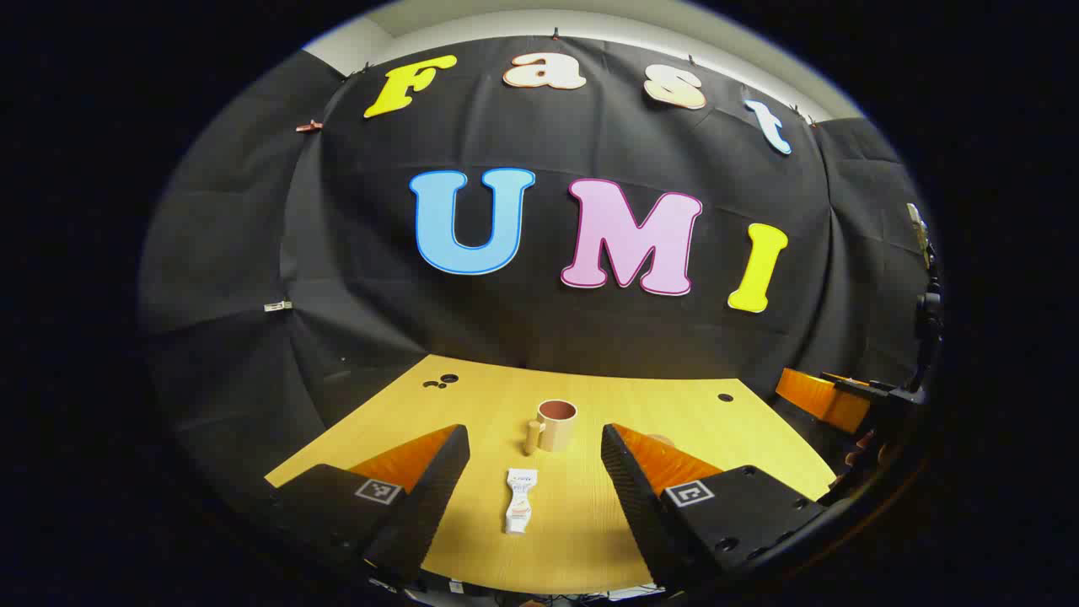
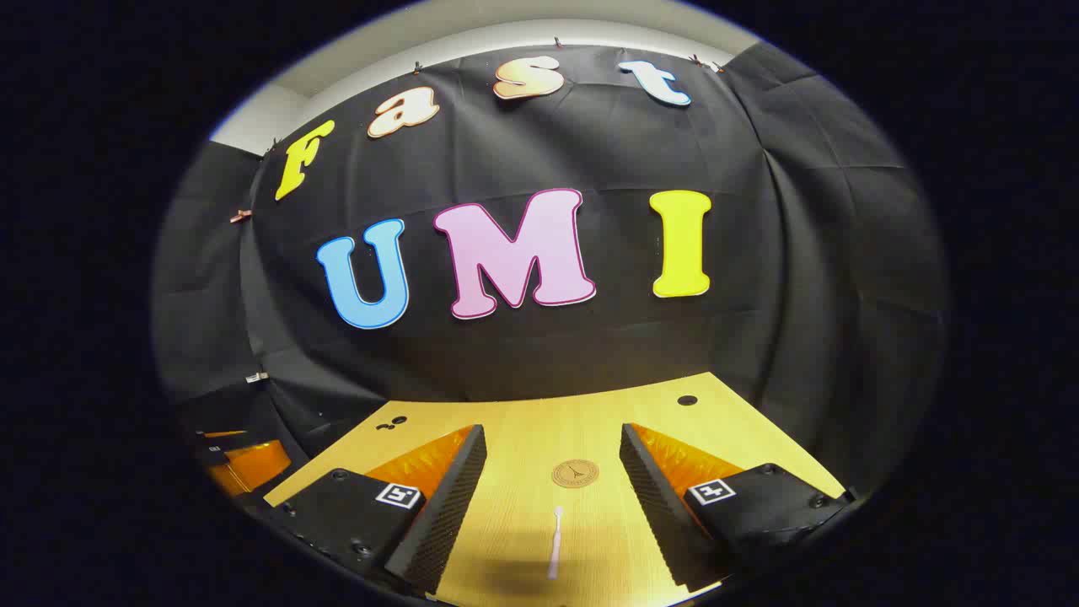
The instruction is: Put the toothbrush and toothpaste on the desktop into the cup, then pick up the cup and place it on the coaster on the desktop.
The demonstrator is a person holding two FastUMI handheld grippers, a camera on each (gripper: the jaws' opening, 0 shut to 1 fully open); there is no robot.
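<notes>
Left gripper view: the left gripper [image 1: 534, 472] hung above the near edge of the desk [image 1: 742, 438], jaws spread wide, holding nothing. The toothpaste [image 1: 519, 501] lay flat between its fingers, close to the near edge, lengthwise toward the cup [image 1: 555, 425]. The cup stood upright and empty just beyond, approx. mid-desk, handle turned to the view's left. The tube looked light, soft and squashy, prob. a bit slick; best pinched across its flat body near the middle, gently, so it didn't buckle. The cup looked stiff and maybe breakable; its handle or rim wall seemed the likely hold.

Right gripper view: the right gripper [image 2: 553, 497] also hung over the near edge, jaws released, nothing held. The toothbrush [image 2: 555, 540] lay flat between its fingers, head end pointing toward the coaster [image 2: 575, 473], which sat just beyond it, mid-desk. The brush looked thin, light, stiff, w/ a low profile on the desk, so fingers would prob. need to close across the handle mid-length, right at the surface. The coaster lay flat and bare.
</notes>
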